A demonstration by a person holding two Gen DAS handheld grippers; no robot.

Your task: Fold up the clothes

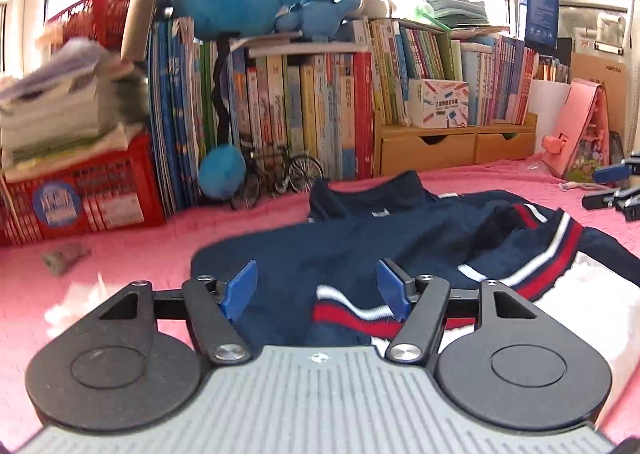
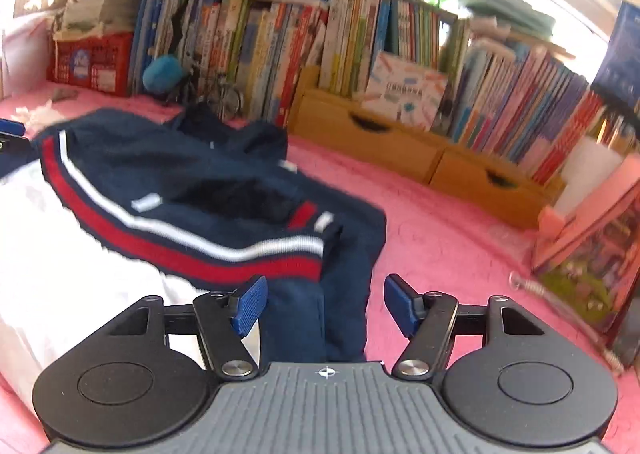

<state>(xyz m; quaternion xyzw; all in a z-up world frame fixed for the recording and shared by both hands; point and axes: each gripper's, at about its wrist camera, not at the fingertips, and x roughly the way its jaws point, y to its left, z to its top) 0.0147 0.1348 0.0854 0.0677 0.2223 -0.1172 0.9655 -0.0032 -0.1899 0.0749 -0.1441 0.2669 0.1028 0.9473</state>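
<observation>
A dark blue jacket (image 1: pixel 360 238) with red and white stripes lies spread on the pink blanket (image 1: pixel 132 254), near the back edge where the row of books (image 1: pixel 304 113) stands. One sleeve is already folded across the body, so the jacket looks partly folded. Part of it is white (image 2: pixel 60 221) on the near side.

The left gripper (image 1: pixel 317 290) is wide open and holds nothing. It hovers over the striped cuff, probably to grab it next.

The right gripper (image 2: pixel 324 306) is wide open too, with nothing in it. It sits over the jacket's other side edge, likely ready to pinch there.
</observation>
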